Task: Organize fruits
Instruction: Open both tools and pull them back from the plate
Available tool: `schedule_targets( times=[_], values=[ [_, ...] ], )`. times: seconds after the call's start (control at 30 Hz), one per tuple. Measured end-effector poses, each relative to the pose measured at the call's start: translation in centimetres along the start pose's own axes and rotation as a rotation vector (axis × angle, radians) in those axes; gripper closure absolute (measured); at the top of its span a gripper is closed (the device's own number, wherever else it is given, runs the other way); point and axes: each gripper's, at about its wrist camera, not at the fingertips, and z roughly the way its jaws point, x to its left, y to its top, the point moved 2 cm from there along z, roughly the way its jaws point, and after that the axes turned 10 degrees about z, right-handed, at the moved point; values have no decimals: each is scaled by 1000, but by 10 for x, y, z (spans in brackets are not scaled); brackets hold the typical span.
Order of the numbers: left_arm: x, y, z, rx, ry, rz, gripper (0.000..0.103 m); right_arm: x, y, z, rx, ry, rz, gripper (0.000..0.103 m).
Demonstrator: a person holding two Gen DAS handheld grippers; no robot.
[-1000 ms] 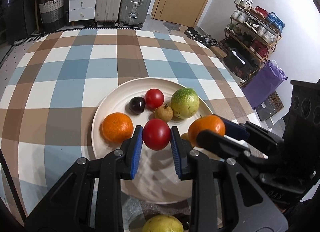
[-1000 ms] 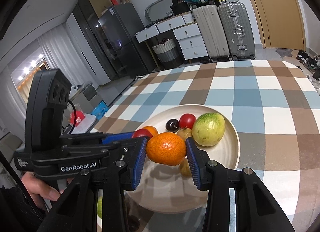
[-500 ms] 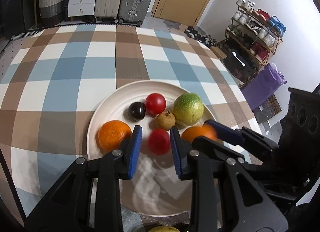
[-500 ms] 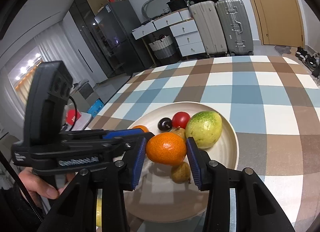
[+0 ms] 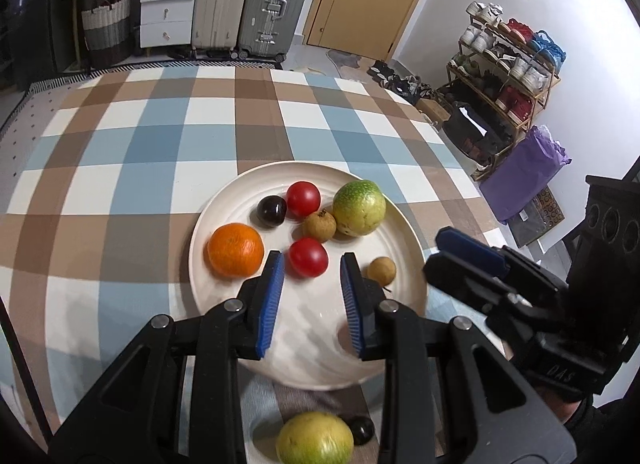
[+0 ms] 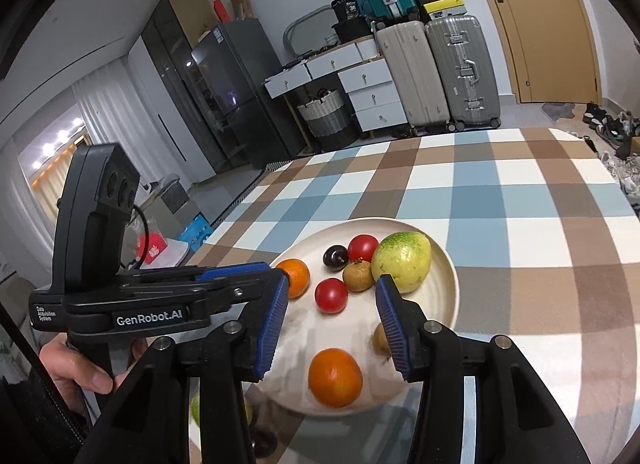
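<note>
Dark fruit (image 5: 361, 430) half hidden behind left gripper (image 5: 312, 296).

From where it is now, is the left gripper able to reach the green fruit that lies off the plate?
Probably not directly. The green fruit lies under and behind the open left gripper, which points forward over the plate. It would need to pull back first.

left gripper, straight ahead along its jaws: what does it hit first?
Most likely the nearer red tomato on the white plate. It sits just past the open left gripper, slightly left of centre between the jaws. Beyond it lies a small brown fruit. Depth is uncertain through the fisheye.
</note>
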Motion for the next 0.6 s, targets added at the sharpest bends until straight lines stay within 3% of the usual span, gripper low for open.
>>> schedule_targets(
  times=[0.43,0.6],
  values=[
    [-31,-45,-60,-55,45,12,78,24,-23,-58,-68,35,-26,52],
    [-45,-62,-87,-95,93,30,71,44,-39,-79,-103,54,-70,38]
  ],
)
